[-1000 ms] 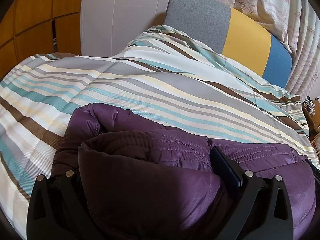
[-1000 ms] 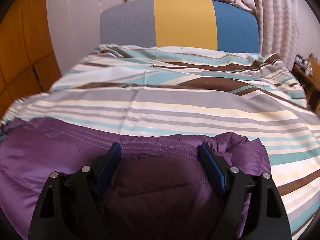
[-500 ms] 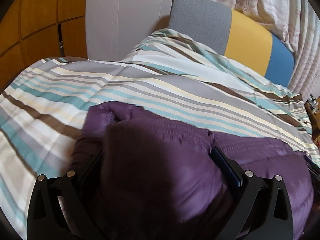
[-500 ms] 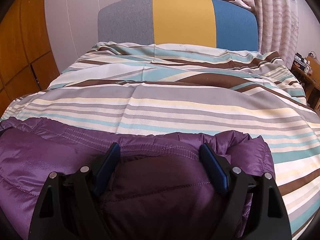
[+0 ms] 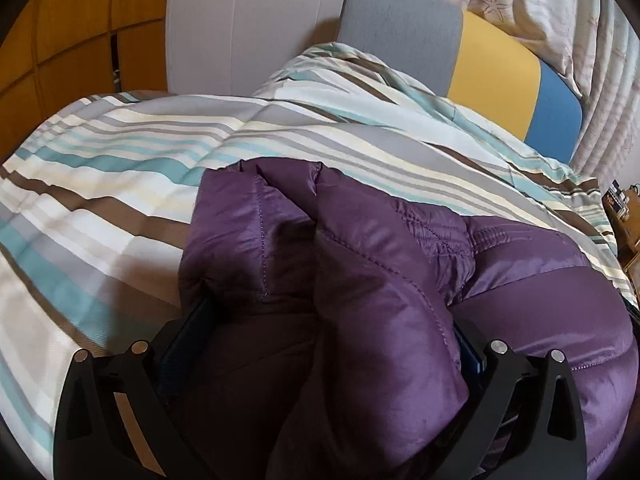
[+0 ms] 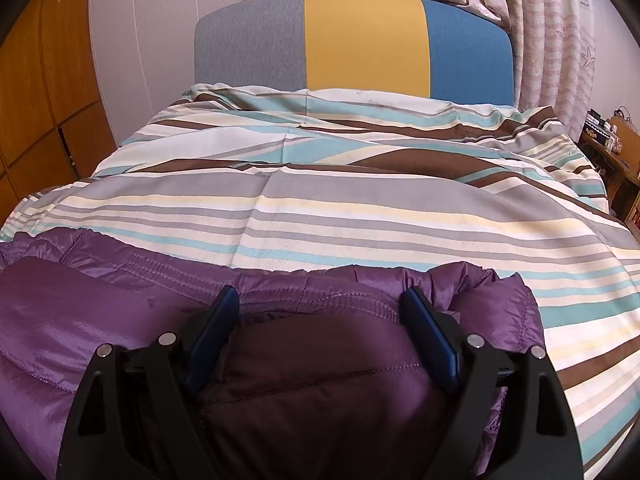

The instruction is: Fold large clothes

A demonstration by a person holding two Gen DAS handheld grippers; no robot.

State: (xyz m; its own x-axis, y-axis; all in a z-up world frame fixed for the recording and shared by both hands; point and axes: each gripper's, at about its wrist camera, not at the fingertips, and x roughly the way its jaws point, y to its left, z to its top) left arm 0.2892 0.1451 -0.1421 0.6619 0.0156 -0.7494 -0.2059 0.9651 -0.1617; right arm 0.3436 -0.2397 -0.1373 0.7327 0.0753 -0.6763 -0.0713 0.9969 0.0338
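A purple quilted puffer jacket [image 5: 520,292] lies on a striped bed cover [image 5: 120,184]. In the left wrist view my left gripper [image 5: 324,332] holds a thick bunch of the jacket's left end between its wide-set jaws; most of both fingers is buried in fabric. In the right wrist view the jacket [image 6: 80,320] fills the bottom, and my right gripper [image 6: 320,320] has its blue-padded fingers [image 6: 430,332] clamped on a bulky fold of the jacket's right end. Both held folds sit just above the cover.
The striped cover [image 6: 360,208] runs back to a grey, yellow and blue headboard [image 6: 364,40]. Wooden cupboards [image 6: 36,100] stand at the left. Curtains [image 6: 560,40] and a cluttered wooden side table [image 6: 612,144] are at the right.
The left gripper has moved up and to the right with its fold, showing more cover at the left and bunching the jacket's end. The right gripper has eased back slightly, still holding its fold.
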